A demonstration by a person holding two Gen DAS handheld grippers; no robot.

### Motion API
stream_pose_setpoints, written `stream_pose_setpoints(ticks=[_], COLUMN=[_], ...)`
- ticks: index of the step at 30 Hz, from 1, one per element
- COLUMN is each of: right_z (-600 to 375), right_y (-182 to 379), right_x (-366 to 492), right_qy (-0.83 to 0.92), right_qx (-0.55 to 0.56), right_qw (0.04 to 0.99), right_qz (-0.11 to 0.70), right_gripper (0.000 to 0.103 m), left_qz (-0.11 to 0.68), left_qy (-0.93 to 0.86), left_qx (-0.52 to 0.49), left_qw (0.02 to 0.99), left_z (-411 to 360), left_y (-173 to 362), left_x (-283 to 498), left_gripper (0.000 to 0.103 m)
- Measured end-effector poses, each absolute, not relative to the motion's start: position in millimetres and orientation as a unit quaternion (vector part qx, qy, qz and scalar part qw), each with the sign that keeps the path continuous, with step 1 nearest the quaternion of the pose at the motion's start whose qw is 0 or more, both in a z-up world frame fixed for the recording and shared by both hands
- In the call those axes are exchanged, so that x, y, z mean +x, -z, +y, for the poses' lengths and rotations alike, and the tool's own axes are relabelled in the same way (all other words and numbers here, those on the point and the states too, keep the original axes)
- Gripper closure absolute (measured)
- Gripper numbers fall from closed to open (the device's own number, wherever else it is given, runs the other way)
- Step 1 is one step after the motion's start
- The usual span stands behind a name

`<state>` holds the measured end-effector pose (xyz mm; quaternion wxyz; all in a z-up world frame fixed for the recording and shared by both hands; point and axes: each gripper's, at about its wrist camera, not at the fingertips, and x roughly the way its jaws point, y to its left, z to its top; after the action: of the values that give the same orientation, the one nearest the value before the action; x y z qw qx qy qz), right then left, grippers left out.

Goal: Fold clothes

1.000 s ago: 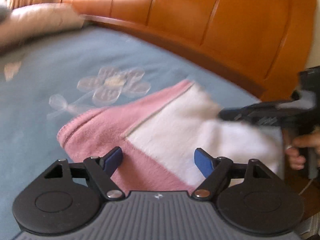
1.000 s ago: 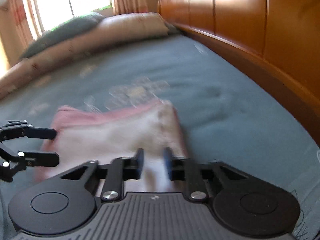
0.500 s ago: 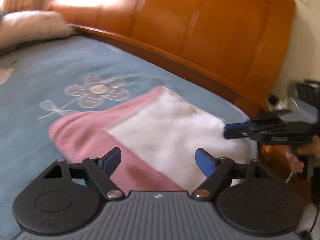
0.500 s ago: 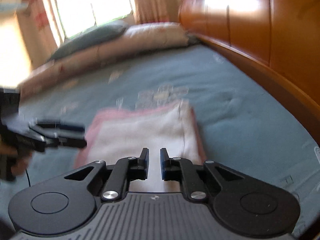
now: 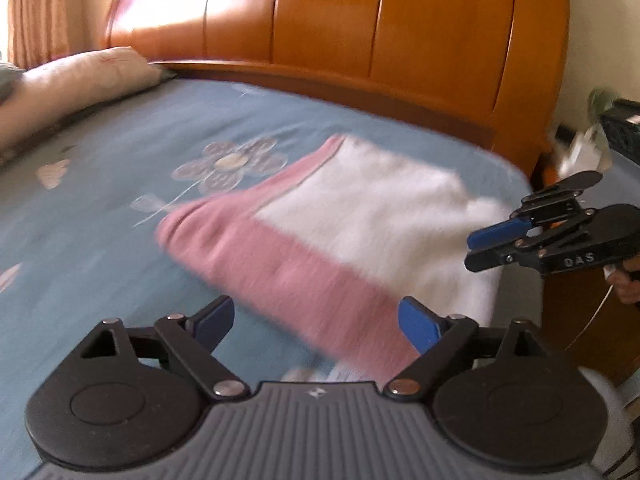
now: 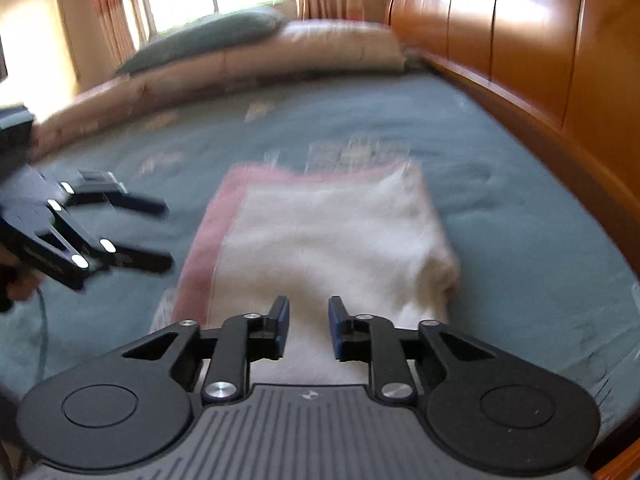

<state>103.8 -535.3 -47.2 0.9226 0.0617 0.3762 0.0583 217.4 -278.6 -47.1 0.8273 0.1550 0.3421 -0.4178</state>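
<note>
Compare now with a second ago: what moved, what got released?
The right gripper, shut on the white edge of the folded garment a second ago, has let go; its jaws are opening, pads clear of the cloth. Both grippers have backed off. The left gripper was open and is opening wider. The garment stays folded on the blue bedsheet.

Under my matt black plastic fingers [image 6: 276,330] lies a fuzzy pink-and-white knit garment [image 5: 352,232] on the soft blue cloth sheet [image 5: 100,184] (embroidered flowers). The wooden headboard [image 5: 328,24] is glossy, varnished and smooth.
</note>
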Motion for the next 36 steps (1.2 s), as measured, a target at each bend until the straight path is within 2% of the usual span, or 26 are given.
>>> stream_pose_setpoints(ticks=[2, 4, 8, 14, 20, 25, 28, 32, 33, 36], right_z=[-533.0, -531.6, -518.9, -490.0, -464.2, -447.9, -444.5, -442.3, -440.0, -427.5], right_y=[66.1, 69.5, 36.8, -2.4, 5.6, 36.5, 58.3, 48.4, 40.5, 13.5], right_x=[106.2, 101.0, 99.0, 152.8, 242.9, 298.1, 311.5, 295.4, 289.0, 266.0], right_qy=[-0.045, -0.034, -0.040, -0.057, -0.046, -0.024, -0.015, -0.002, -0.004, -0.005], right_qx=[0.083, 0.101, 0.098, 0.057, 0.059, 0.040, 0.040, 0.053, 0.055, 0.033], right_qw=[0.910, 0.913, 0.929, 0.940, 0.935, 0.922, 0.911, 0.922, 0.926, 0.937], right_qz=[0.403, 0.395, 0.355, 0.330, 0.346, 0.385, 0.410, 0.384, 0.375, 0.347], right_gripper=[0.070, 0.069, 0.064, 0.064, 0.064, 0.064, 0.063, 0.063, 0.062, 0.047], left_qz=[0.351, 0.357, 0.359, 0.360, 0.345, 0.335, 0.321, 0.307, 0.305, 0.288], left_qy=[0.405, 0.399, 0.380, 0.378, 0.380, 0.379, 0.370, 0.359, 0.358, 0.355], left_qx=[0.167, 0.171, 0.170, 0.143, 0.126, 0.119, 0.118, 0.122, 0.124, 0.125], left_qw=[0.828, 0.827, 0.835, 0.841, 0.849, 0.855, 0.863, 0.873, 0.874, 0.881], left_z=[-267.3, -255.2, -232.9, -216.4, -200.8, -186.1, -178.0, -172.2, -171.9, -171.9], left_y=[54.8, 60.8, 69.8, 68.2, 63.0, 65.2, 63.6, 56.7, 54.1, 42.5], left_x=[207.1, 198.3, 187.4, 186.2, 192.9, 199.9, 200.9, 198.5, 197.0, 186.4], left_gripper=[0.012, 0.012, 0.011, 0.008, 0.007, 0.007, 0.007, 0.007, 0.007, 0.007])
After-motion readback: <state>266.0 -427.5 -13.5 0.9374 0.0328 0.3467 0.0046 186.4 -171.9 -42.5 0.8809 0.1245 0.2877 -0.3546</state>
